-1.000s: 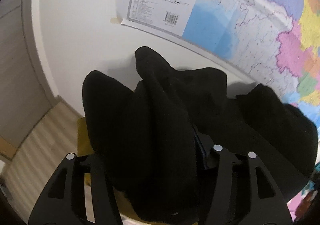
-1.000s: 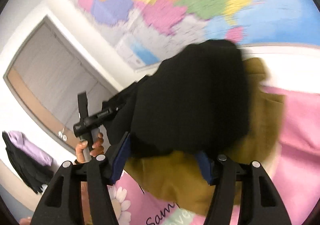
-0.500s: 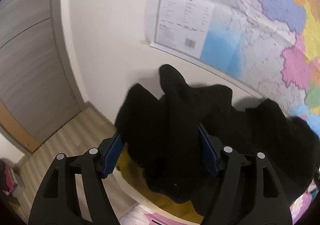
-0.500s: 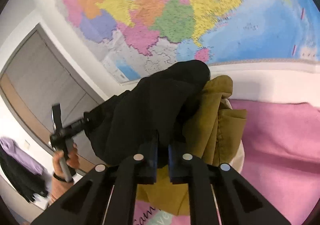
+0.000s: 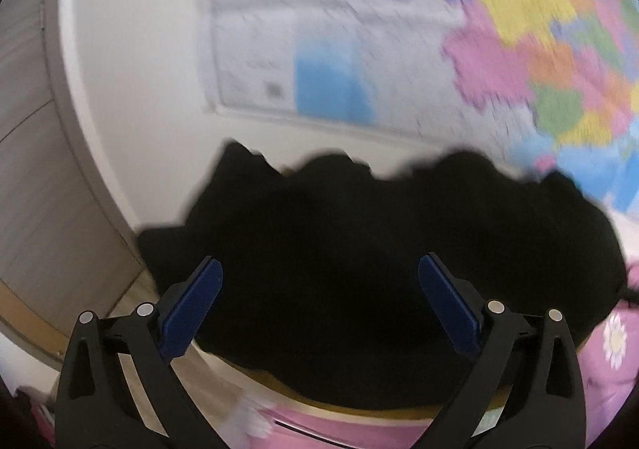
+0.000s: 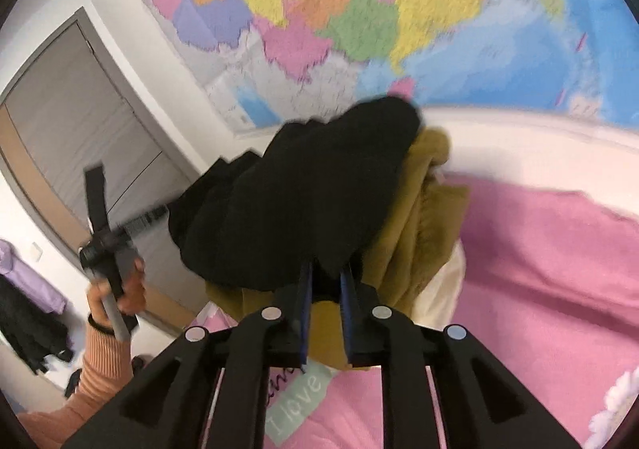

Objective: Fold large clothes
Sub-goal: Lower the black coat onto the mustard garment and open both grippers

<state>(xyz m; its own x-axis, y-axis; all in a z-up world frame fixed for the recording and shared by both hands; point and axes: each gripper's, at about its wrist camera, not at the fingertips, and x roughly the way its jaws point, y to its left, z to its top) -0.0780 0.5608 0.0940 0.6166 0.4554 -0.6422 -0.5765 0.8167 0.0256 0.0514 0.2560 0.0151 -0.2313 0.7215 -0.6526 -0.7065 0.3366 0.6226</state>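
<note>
**Q:** Fingers first: how are they set?

**A:** On the right gripper [image 6: 324, 291], the blue pads are drawn nearly together and a fold of the black garment [image 6: 295, 205] is pinched between them. On the left gripper [image 5: 319, 301], the pads are spread wide, and nothing is seen to be gripped.

**Q:** Where is the garment located?

**A:** It is bunched over a mustard-coloured garment [image 6: 423, 217], above the pink bedding [image 6: 559, 257]. Beyond it, a wall map [image 6: 359, 10] is seen, blurred in the left view.

**Q:** Which step is judged to be in hand?

**A:** The garment is being gathered up for spreading; no fold is yet formed.

**Q:** What is called for next?

**A:** A second edge should be taken by the left gripper, so that the cloth can be drawn flat.
</note>
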